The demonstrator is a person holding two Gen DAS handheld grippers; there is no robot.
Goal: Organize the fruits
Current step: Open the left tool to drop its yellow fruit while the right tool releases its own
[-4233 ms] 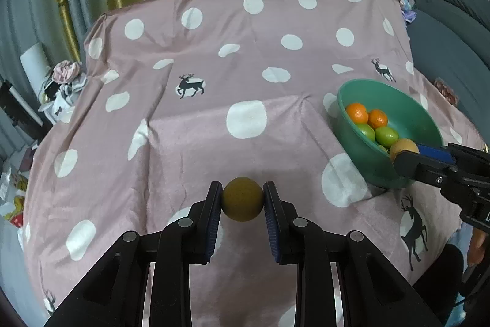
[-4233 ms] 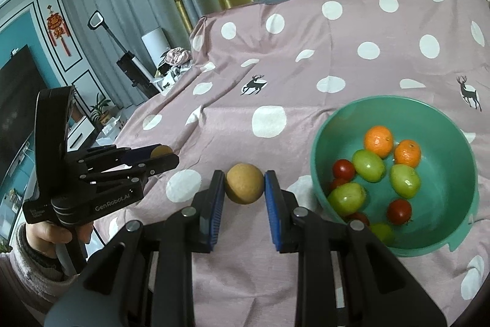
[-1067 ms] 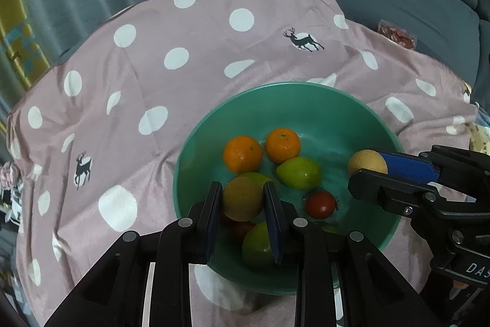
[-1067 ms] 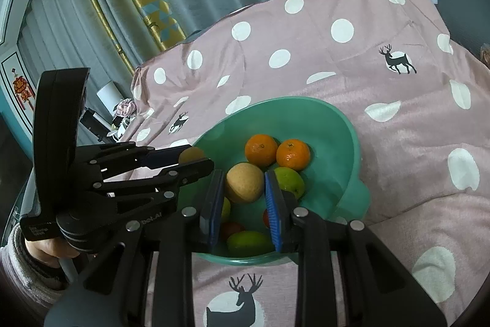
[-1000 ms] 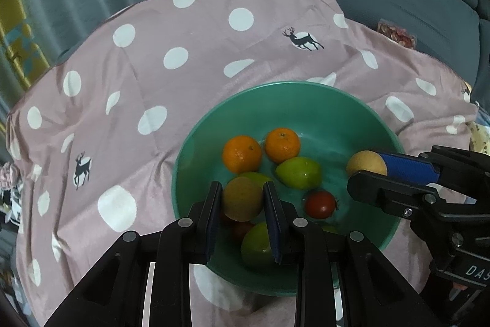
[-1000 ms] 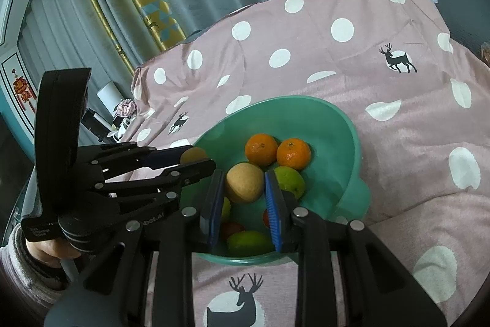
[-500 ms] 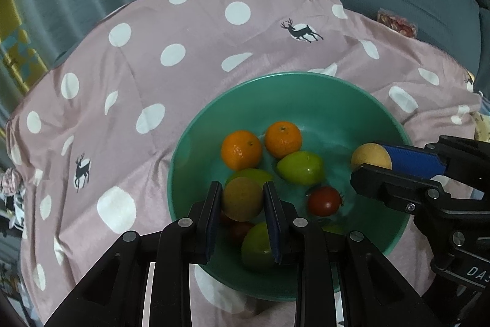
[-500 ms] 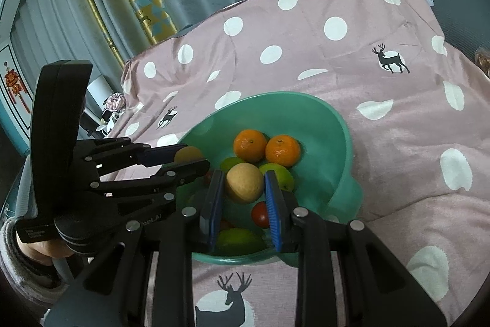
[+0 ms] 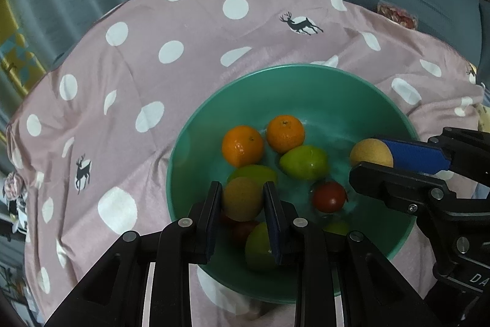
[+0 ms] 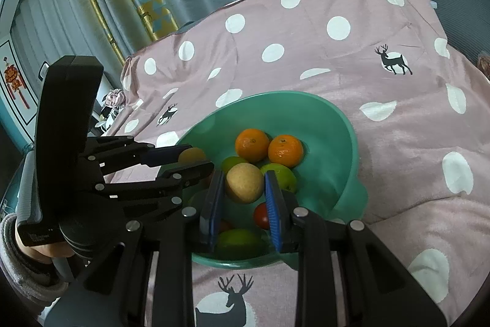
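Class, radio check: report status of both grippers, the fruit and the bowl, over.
Left gripper shut on a brown fruit, right gripper shut on a yellow fruit. Both over the green bowl. Oranges and green fruit below; nothing blocking.

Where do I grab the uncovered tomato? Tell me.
Probably grip the tomato across its widest middle, coming straight down: it is round and sits low in the bowl, whose walls block a side approach. Close on its left and right as the left wrist view shows; a green fruit crowds its far side.
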